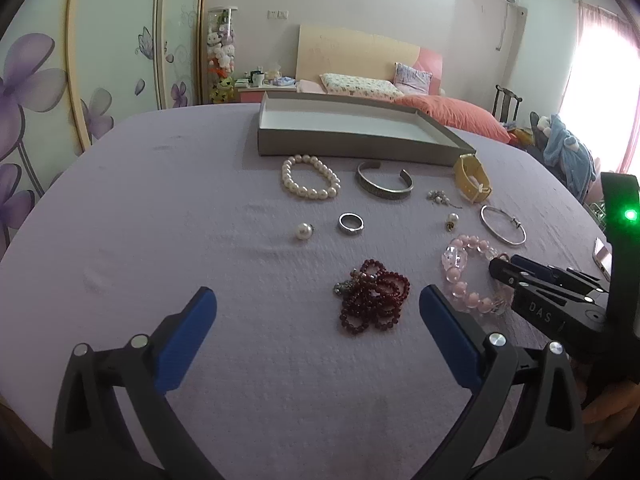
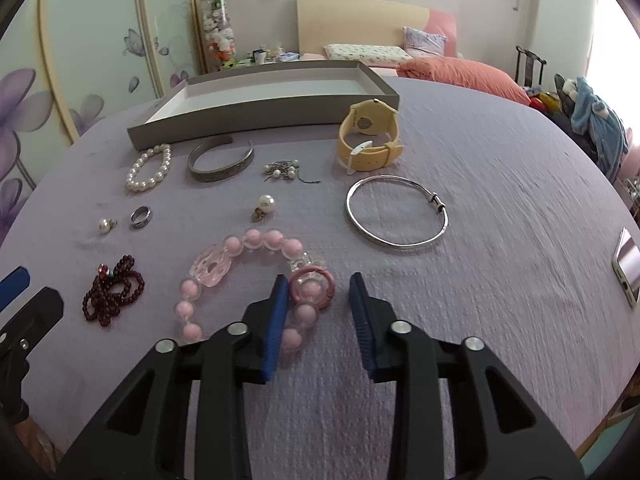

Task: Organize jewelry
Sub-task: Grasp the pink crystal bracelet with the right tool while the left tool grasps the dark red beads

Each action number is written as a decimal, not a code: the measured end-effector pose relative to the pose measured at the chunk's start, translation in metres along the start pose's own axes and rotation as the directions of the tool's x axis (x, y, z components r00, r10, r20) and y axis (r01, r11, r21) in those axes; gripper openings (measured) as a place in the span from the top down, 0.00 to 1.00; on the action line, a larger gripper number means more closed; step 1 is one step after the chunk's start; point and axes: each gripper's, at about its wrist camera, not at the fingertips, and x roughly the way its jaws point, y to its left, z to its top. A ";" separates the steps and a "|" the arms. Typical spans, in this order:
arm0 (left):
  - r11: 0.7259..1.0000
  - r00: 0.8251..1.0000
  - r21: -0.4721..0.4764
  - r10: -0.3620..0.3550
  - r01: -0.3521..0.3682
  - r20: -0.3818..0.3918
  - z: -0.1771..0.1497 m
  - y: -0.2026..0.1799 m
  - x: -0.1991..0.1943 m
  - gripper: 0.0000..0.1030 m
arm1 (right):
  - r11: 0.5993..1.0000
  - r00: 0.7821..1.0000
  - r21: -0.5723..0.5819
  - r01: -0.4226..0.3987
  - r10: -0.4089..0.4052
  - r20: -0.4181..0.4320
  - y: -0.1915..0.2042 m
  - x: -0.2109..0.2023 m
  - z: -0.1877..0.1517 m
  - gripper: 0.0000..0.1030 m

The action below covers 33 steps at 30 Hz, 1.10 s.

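My left gripper (image 1: 318,304): spread wide, blue pads clear of everything, hanging over the lilac cloth-covered table (image 1: 160,208).
Dark red bead strand (image 1: 374,300): bunched in a heap on the cloth, between my left fingers and just ahead of their tips, untouched.
White pearl stud (image 1: 303,231): lies alone, beyond the red heap.
Plain silver ring (image 1: 351,223): just right of the stud.
White pearl bracelet (image 1: 310,177): farther back, near the box.
Engraved open silver cuff (image 1: 384,183): right of the pearl bracelet.
Shallow grey cardboard box with white inside (image 1: 340,142): at the back, with nothing in it.
Pink and clear bead bracelet (image 2: 240,276): lies flat in front of my right gripper.
Small pink metal ring clasp (image 2: 312,284): rests on the bracelet's right side, between my right fingertips.
My right gripper (image 2: 320,284): narrowed but not pressed together; the left pad is against the beads and clasp, the right pad stands off with cloth showing in the gap.
Thin silver bangle (image 2: 396,212): beyond my right gripper, apart from it.
Yellow rubber-strap watch (image 2: 368,136): standing on its side before the box's right corner.
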 end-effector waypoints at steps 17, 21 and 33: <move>1.000 0.994 0.009 -0.017 0.018 -0.107 0.005 -0.028 0.036 0.38 | 0.997 0.999 0.076 -0.023 0.021 0.026 -0.027 -0.003 -0.002 0.77; 1.000 0.994 0.011 -0.016 0.017 -0.107 0.007 -0.033 0.038 0.39 | 0.996 0.999 0.078 -0.031 0.029 0.029 -0.028 -0.003 -0.002 0.77; 0.999 0.996 0.042 0.013 -0.009 -0.087 0.007 -0.041 0.040 0.67 | 0.996 0.999 0.086 -0.036 0.033 0.037 -0.030 -0.002 -0.004 0.77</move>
